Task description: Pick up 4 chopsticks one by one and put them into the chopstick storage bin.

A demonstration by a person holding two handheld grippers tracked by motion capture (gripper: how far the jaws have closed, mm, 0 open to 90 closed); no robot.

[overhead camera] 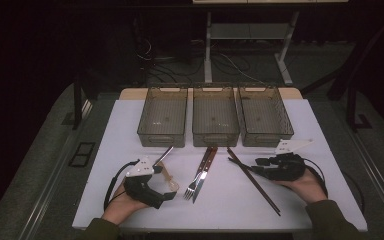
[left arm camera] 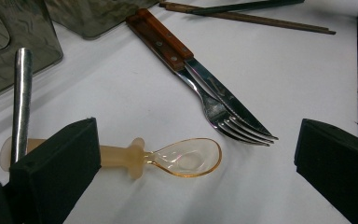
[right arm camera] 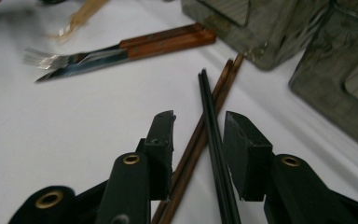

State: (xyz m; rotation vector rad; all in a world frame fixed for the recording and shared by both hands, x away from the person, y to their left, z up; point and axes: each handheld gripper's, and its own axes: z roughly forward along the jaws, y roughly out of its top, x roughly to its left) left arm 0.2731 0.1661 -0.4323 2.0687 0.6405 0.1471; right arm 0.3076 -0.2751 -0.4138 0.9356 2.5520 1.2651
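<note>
Smoked plastic bins [overhead camera: 163,124]: three; chopsticks [overhead camera: 254,181]: two pairs.

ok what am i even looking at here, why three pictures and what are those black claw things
A person sits at a white table and holds a hand tool with two black jaws in each hand. The top picture comes from a camera above, looking down. The other two come from small cameras riding on each tool, looking along its jaws.

On the table lie a clear plastic spoon, a metal handle, a knife and fork with wooden handles, and dark chopsticks. Three empty clear bins stand behind them.

The left gripper is wide open near the spoon, holding nothing. The right gripper straddles the chopsticks, jaws apart, not gripping them.
</note>
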